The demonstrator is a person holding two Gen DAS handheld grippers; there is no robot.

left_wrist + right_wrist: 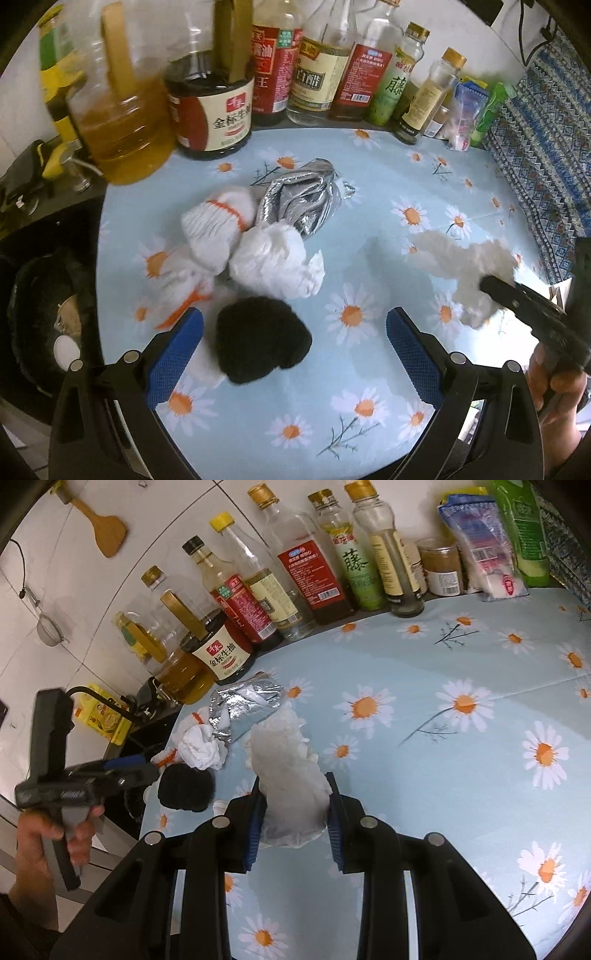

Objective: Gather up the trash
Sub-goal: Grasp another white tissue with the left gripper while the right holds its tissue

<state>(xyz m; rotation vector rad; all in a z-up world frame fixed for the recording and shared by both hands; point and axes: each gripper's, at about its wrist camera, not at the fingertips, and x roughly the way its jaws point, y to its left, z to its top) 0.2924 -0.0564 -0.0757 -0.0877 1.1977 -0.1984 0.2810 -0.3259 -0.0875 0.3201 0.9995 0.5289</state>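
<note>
On the daisy-print tablecloth (369,369) lies a heap of trash: a black fuzzy ball (262,339), a crumpled white tissue (273,262), a white cloth with orange trim (218,225) and a crumpled silver foil wrapper (299,199). My left gripper (295,350) is open, its blue pads on either side of the black ball, just above the table. My right gripper (293,805) is shut on a wad of white tissue (288,775) and holds it over the table; it also shows blurred in the left wrist view (469,266). The heap also shows in the right wrist view (207,734).
A row of sauce, oil and vinegar bottles (314,70) stands along the back of the table by the tiled wall. A black pan on a stove (40,306) is to the left. Packets (491,554) stand at the back right. A patterned blue cloth (546,155) hangs at the right.
</note>
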